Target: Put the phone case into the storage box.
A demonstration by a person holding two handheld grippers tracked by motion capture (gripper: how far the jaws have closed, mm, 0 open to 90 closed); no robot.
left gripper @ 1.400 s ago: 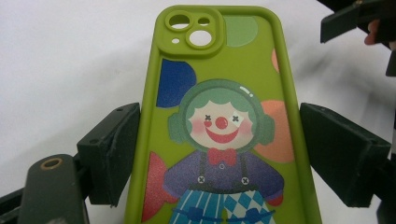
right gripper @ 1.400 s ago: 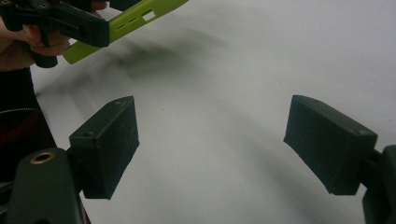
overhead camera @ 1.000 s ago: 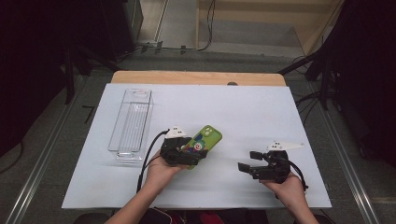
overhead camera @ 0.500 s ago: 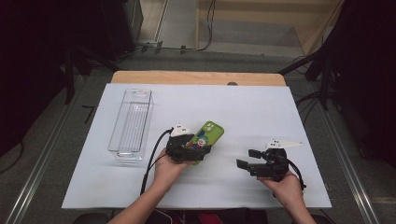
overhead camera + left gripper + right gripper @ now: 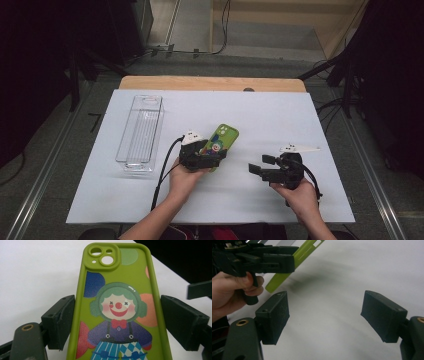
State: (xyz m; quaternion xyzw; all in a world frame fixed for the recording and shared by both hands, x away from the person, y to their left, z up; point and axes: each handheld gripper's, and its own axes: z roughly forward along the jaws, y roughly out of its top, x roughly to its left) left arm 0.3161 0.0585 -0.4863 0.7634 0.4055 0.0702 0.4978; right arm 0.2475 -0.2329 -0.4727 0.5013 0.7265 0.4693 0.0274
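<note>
From the high view, a green case is seen near the middle of the white-covered bench, its lower end lying between the jaws of the left tongs, while its camera end points away from the person. A clear tray lies well to the left of the case, apart from it and with nothing visible inside. The right tongs are held to the right of the case, near it but not touching, with their jaws turned toward it. In the left gripper view, the case is shown printed side up with a clown figure, and a jaw stands at each long edge; the left jaw appears to touch the edge, whereas a narrow gap can be made out at the right one, so the left tongs are judged to be released around the case, not yet clenched on it. In the right gripper view, the right tongs are seen spread wide with nothing between the jaws, and the case is seen edge-on beyond them, tilted up off the bench beside the left tongs. The step in hand is judged to be the taking of the case by its sides. For the next move, a firm squeeze across both long edges would be called for before any lift; a carry toward the tray may be intended, though this cannot be told.
</note>
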